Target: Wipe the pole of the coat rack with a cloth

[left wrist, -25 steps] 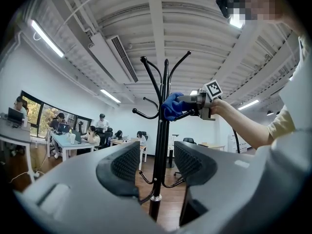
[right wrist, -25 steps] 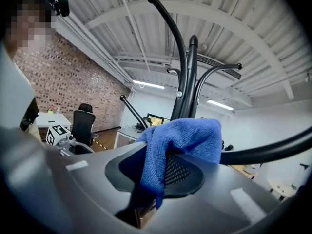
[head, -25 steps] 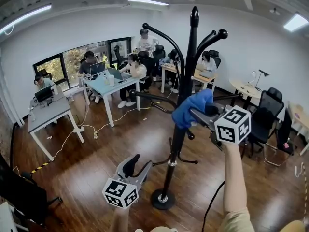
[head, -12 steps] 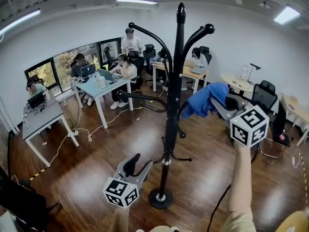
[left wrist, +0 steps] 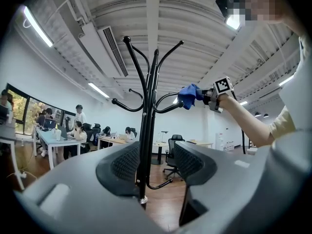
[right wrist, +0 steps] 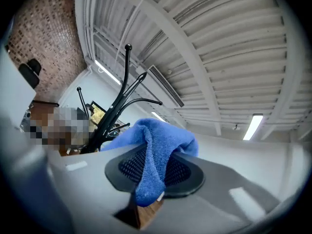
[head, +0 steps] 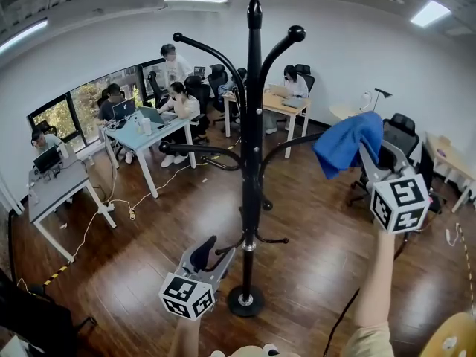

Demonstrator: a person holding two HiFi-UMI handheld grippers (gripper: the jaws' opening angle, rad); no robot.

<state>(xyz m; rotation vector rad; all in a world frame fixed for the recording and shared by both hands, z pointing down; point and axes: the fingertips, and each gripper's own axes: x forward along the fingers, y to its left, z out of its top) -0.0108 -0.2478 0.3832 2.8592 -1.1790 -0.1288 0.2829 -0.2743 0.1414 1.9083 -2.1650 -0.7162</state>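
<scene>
At three o'clock of the pole (head: 251, 162), my right gripper (head: 372, 155) clamps the cloth (head: 346, 141) clear of it, seemingly poised to wipe, while my left gripper (head: 202, 257) hangs at six o'clock, jaws apart, empty.

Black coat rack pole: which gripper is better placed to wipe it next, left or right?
Right, probably. The right gripper is shut on the blue cloth, raised beside the black metal coat rack pole but apart from it. The left gripper sits low near the base, jaws apart, holding nothing.
</scene>
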